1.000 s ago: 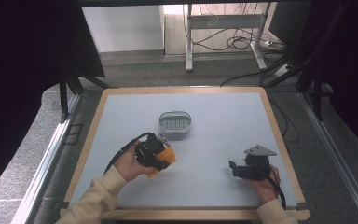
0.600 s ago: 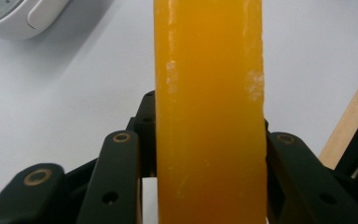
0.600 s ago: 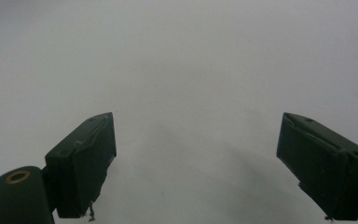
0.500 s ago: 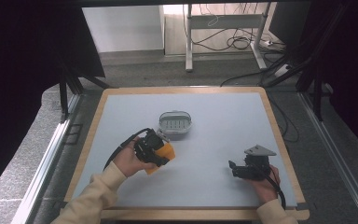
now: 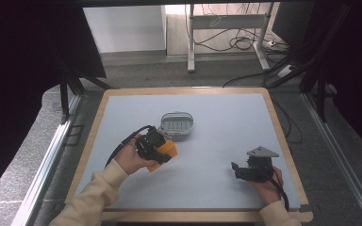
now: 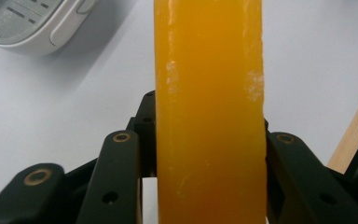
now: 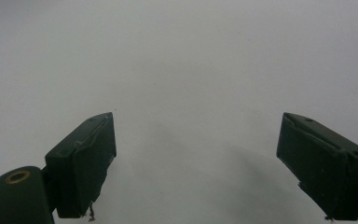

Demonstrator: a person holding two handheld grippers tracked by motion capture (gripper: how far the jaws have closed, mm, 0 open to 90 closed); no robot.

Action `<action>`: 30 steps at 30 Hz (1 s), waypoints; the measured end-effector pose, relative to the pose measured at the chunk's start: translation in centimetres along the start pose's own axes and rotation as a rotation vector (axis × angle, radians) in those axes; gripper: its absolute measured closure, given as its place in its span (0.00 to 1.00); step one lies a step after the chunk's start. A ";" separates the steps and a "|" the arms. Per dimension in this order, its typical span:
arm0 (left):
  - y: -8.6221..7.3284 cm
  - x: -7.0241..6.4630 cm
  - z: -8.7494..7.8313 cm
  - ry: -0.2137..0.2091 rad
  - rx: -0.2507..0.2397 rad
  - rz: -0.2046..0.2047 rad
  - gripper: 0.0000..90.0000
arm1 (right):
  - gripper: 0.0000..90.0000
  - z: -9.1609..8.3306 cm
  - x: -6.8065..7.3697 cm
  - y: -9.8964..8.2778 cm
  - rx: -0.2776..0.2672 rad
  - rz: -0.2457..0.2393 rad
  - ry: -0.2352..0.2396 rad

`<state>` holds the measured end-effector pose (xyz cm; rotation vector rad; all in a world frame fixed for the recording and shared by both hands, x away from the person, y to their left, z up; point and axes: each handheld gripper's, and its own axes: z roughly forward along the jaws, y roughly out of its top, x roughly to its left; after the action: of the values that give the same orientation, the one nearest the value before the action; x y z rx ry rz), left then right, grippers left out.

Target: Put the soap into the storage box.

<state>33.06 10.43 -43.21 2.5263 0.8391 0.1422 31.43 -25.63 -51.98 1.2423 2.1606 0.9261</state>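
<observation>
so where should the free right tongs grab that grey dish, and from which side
Take the dish by its rim, one jaw inside and one outside, judging from the thin raised edge and open top. Its right end faces bare table, so come from there; the left tongs and their orange block crowd its near-left side. The right tongs are open and hold nothing.

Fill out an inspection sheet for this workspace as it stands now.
Surface: pale grey mat in a wooden frame.
Job's things: orange block clamped between the left gripper's jaws; grey oval dish on the mat beside it.
Clutter: nothing seen.
Grippers: left gripper shut on the block; right gripper open, over bare mat.
Cables: one black cable trails from the left gripper; loose wires on the floor behind the table.
Surroundings: dark curtains at both sides, metal table legs beyond.
</observation>
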 end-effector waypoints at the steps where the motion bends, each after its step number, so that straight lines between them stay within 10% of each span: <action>1: 0.0 0.0 0.0 0.000 0.000 0.000 0.69 | 0.14 0.0 0.0 0.0 0.000 0.000 0.000; 30: 1.9 1.6 -0.2 0.012 -0.018 0.042 0.69 | 0.14 0.1 0.0 0.0 0.011 -0.009 0.001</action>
<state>35.30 10.08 -42.16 2.5301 0.7859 0.1777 31.50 -25.61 -52.10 1.2369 2.1733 0.9129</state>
